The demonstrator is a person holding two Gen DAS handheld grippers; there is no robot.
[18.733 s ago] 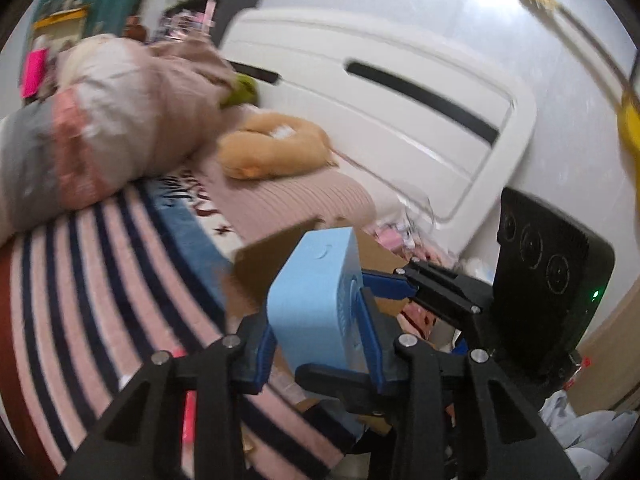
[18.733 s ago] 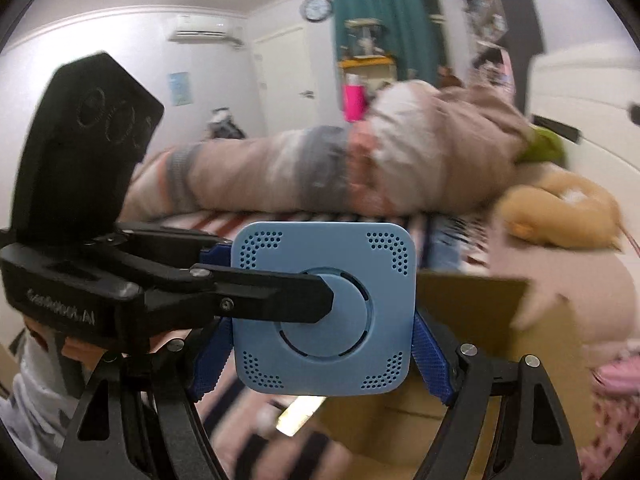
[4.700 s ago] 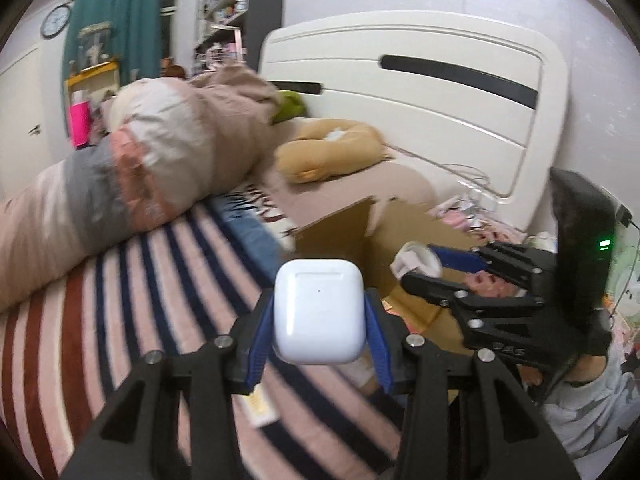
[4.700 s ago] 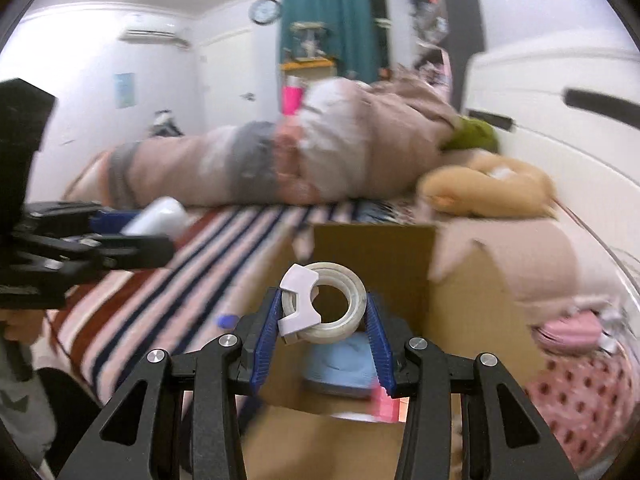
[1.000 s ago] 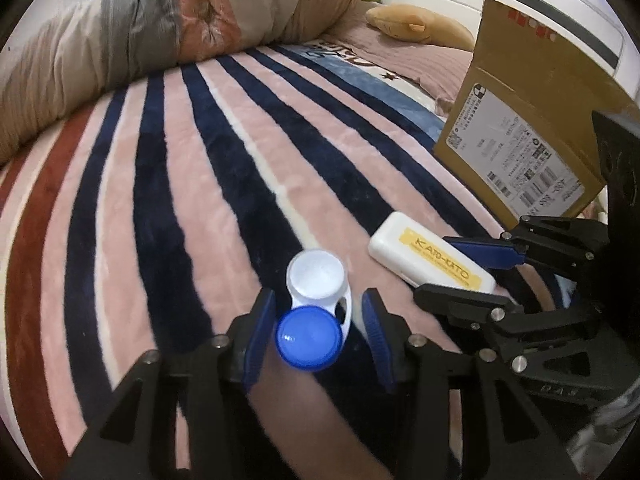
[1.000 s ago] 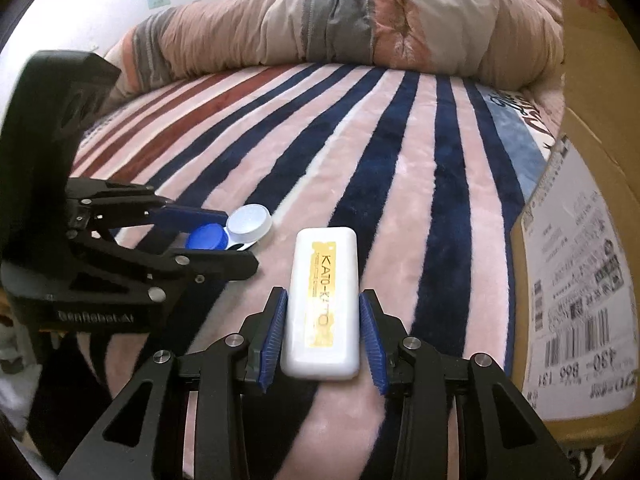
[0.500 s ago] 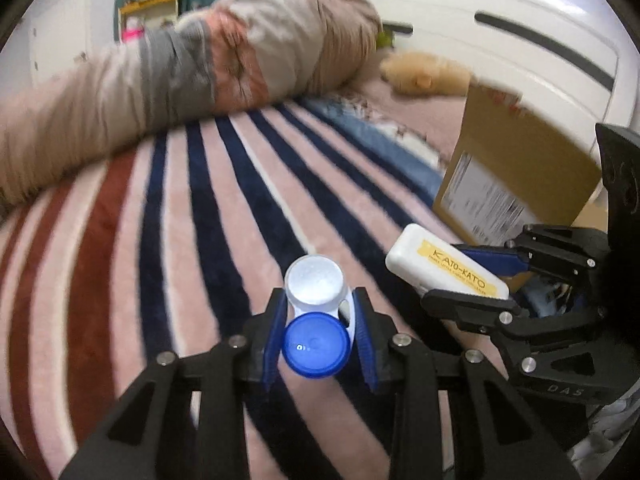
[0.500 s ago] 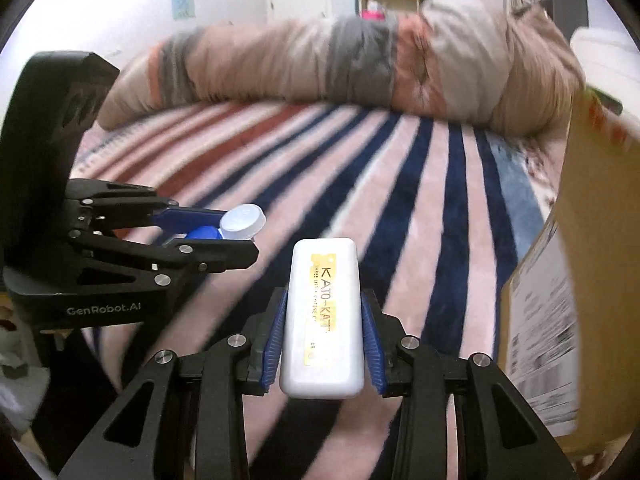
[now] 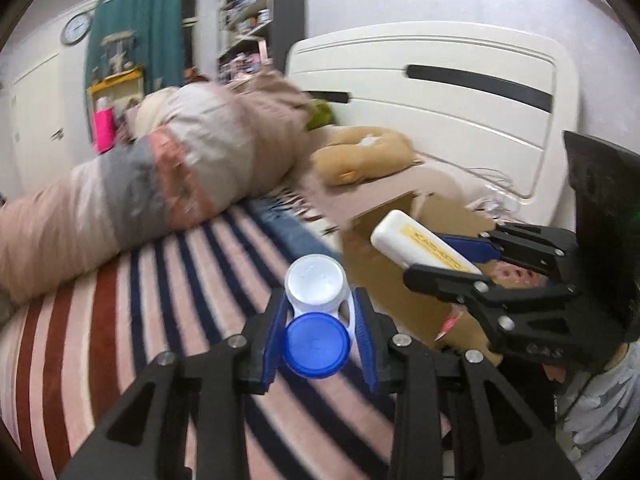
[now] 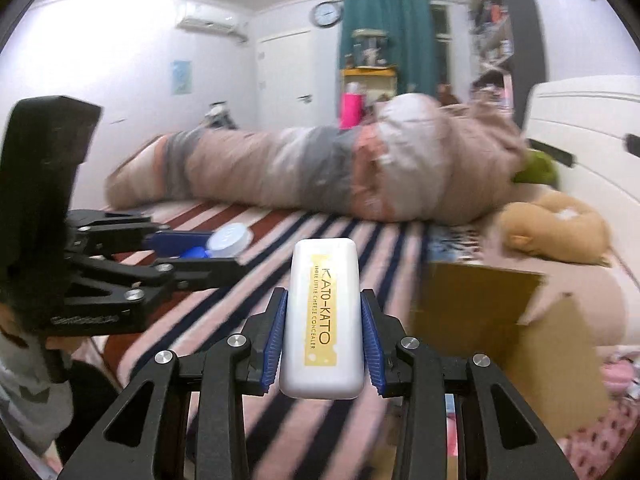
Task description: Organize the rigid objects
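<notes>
Two hand-held black grippers with blue finger pads are raised above a bed covered by a pink blanket (image 9: 120,320) with navy and rust-red stripes

The left gripper (image 9: 318,334) is clamped on a small plastic contact lens case (image 9: 316,312) with one white round cap and one blue round cap; the blue cap sits nearest the camera, the white cap points away, and the pads press on the case from both sides. In the right wrist view the same left gripper (image 10: 200,252) shows at the left, with the case (image 10: 224,244) held clear of the blanket

The right gripper (image 10: 322,340) is clamped on a white, rounded rectangular plastic concealer case (image 10: 322,320) with a yellow label reading KATO-KATO, held lengthwise between the pads and lifted off the bed. In the left wrist view this right gripper (image 9: 460,260) reaches in from the right, and the concealer case (image 9: 420,246) hangs in front of an open brown cardboard box (image 9: 400,292)

The box (image 10: 500,320) stands near the right edge of the bed, flaps up, just below a tan plush toy (image 10: 556,228). A rolled pink, grey and white duvet (image 10: 320,172) lies across the far edge of the bed, beside a white headboard (image 9: 460,96). The background is blurred
</notes>
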